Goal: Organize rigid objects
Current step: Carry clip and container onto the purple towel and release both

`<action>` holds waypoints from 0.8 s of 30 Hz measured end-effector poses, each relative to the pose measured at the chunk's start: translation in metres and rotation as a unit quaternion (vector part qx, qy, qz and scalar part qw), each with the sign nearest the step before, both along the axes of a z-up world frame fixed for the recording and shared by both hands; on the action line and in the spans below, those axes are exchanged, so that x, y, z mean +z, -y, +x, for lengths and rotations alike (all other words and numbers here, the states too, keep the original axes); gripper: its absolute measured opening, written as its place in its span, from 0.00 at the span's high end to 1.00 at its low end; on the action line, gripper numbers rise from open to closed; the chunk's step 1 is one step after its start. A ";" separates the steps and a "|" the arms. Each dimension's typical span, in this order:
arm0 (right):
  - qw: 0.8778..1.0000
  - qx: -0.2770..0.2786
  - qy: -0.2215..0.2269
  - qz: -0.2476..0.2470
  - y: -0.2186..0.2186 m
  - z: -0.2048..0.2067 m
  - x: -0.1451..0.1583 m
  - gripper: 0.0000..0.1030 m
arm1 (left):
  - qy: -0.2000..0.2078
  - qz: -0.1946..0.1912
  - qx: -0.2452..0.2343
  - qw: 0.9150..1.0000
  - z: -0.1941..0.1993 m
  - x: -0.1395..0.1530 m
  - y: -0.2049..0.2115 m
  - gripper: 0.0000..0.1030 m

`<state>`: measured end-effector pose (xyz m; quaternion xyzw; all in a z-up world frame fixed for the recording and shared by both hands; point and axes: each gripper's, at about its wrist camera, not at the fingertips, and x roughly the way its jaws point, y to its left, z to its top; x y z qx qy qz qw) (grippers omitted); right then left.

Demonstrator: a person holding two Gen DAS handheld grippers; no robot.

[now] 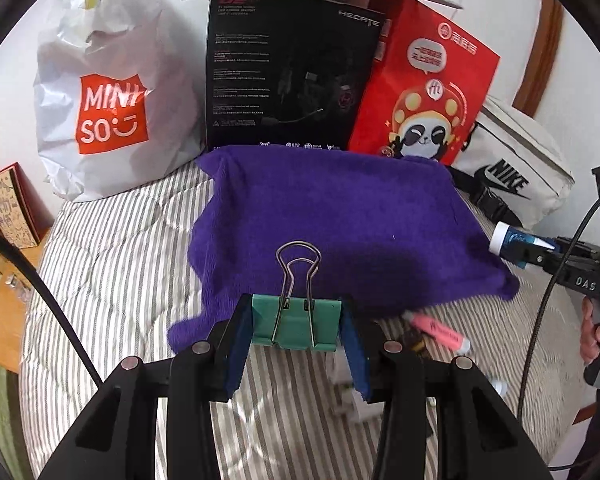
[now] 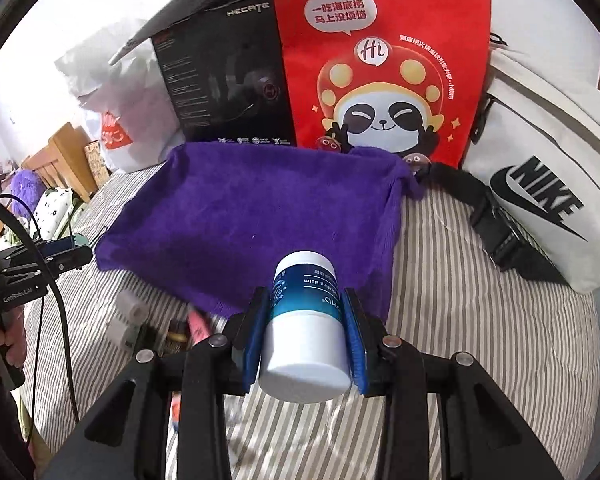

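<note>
We hold a green metal binder clip [image 1: 294, 326] in our left gripper [image 1: 296, 344] and a white-and-blue balm jar [image 2: 306, 320] in our right gripper [image 2: 306, 344], both clamped above the empty purple cloth [image 1: 332, 216] (pink highlighter [image 1: 436, 330] unsorted).

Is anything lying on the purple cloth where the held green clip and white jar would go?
Nothing visible: the purple cloth lies bare ahead of the green binder clip and white jar.
</note>
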<state>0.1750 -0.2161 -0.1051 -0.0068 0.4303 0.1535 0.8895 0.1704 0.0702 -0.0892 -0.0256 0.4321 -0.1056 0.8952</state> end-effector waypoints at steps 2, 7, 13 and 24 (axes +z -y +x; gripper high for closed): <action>1.000 0.000 0.002 0.002 -0.001 0.012 -0.002 0.65 | -0.002 -0.002 0.003 1.000 0.010 -0.001 -0.001 0.61; 1.000 0.000 0.004 0.000 -0.005 0.045 -0.011 0.65 | -0.012 -0.003 0.001 1.000 0.039 -0.006 0.001 0.61; 1.000 -0.004 0.014 -0.002 -0.009 0.082 -0.024 0.65 | -0.029 0.000 0.001 1.000 0.068 -0.022 0.003 0.61; 0.999 -0.024 0.009 -0.031 -0.012 0.136 -0.049 0.65 | -0.053 0.007 -0.003 0.999 0.092 -0.046 0.006 0.61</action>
